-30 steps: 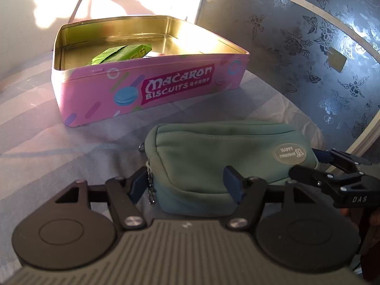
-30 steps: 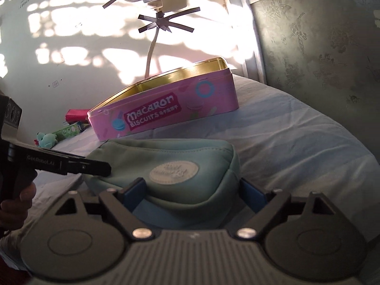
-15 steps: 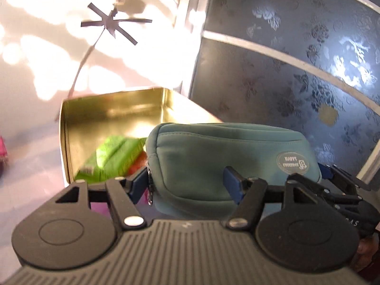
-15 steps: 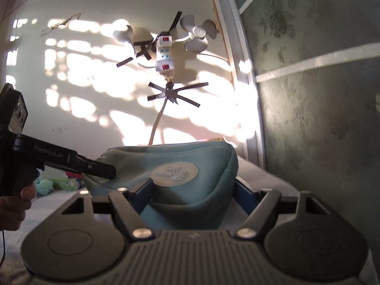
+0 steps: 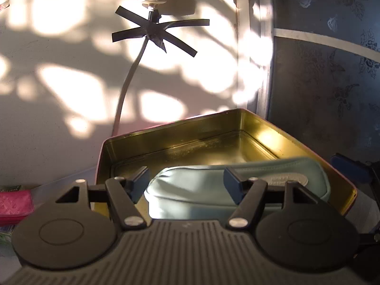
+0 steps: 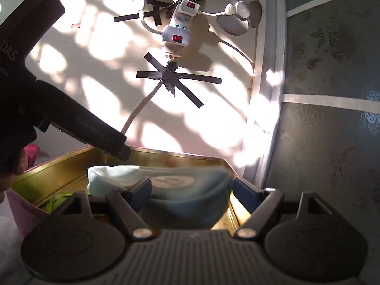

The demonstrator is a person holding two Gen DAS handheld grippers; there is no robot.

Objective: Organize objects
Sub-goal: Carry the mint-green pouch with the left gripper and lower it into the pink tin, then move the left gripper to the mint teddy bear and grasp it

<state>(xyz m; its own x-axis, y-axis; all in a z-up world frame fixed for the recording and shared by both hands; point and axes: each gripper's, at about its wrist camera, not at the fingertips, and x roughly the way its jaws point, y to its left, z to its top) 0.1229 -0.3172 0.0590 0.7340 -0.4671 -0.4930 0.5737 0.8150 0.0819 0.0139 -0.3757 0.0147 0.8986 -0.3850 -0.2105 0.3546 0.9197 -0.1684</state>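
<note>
A teal zip pouch [image 5: 201,190] hangs low inside the open pink biscuit tin [image 5: 178,137], over its gold floor. My left gripper [image 5: 184,182] is shut on the pouch's left end, and the pouch sags away from it into the tin. From the right wrist view, the pouch [image 6: 190,190] is blurred between the fingers of my right gripper [image 6: 192,190]. That gripper's jaws are opening and its right pad stands just off the fabric. The left gripper's finger [image 6: 114,142] reaches in over the tin wall [image 6: 59,166] from the left. A blue right fingertip [image 5: 349,168] shows at the tin's right corner.
A green packet [image 6: 54,201] lies in the tin's left part. A pink wallet [image 5: 14,204] sits left of the tin. Close behind is a sunlit wall with a taped cable and power strip [image 6: 180,23]. A dark patterned panel [image 5: 332,95] closes the right side.
Both grippers lifted the pouch off the striped sheet and carried it over the tin. It now sits lower, inside the tin, and the right fingers have spread.
</note>
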